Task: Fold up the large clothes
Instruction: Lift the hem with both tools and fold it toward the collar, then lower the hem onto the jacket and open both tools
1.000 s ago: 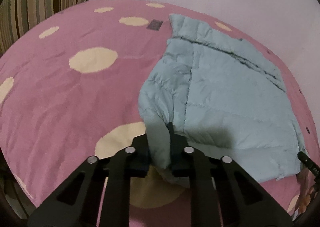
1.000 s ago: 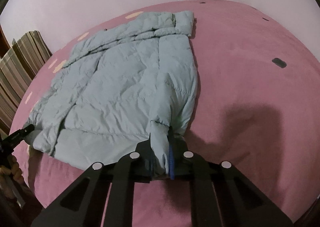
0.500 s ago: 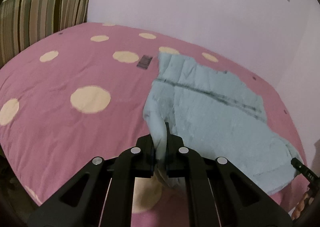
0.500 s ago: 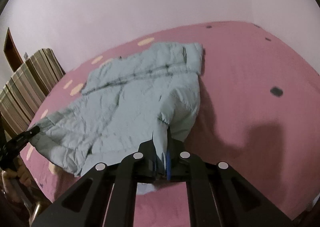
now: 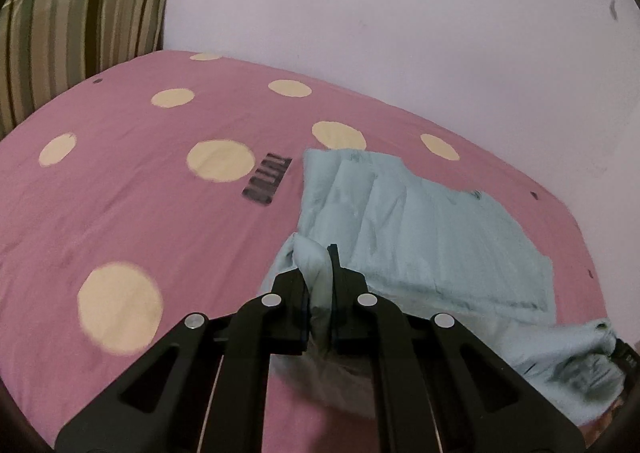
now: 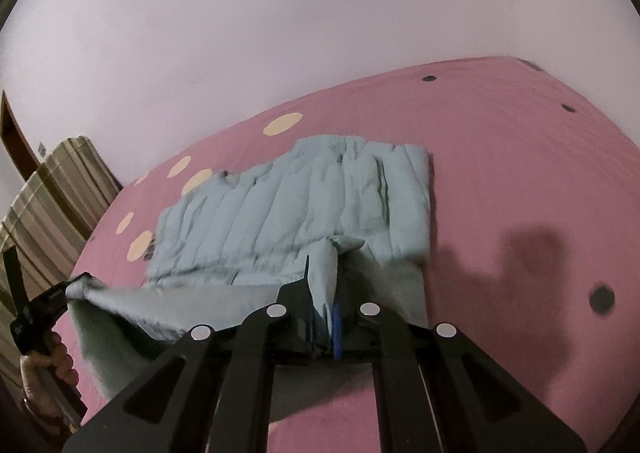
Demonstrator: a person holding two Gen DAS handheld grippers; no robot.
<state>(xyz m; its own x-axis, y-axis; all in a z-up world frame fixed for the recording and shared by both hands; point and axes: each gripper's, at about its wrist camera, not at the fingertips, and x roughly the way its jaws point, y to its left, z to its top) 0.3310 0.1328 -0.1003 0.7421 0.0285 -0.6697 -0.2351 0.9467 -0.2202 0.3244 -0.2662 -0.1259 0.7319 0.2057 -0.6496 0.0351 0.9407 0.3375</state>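
A light blue puffer jacket lies on the pink bed, its near hem raised off the sheet. My left gripper is shut on the jacket's near left corner. My right gripper is shut on the near right corner of the jacket. The lifted hem stretches between the two grippers, and the far part still rests flat on the bed. The left gripper shows at the left edge of the right wrist view, with the hand that holds it.
The pink bedsheet has cream dots and a dark printed label. A striped cushion or headboard stands at the far left. A pale wall runs behind the bed. Dark dots mark the sheet on the right.
Both grippers have risen and moved forward with the jacket's near hem. The lower part of the jacket has come off the bed and now hangs between them.
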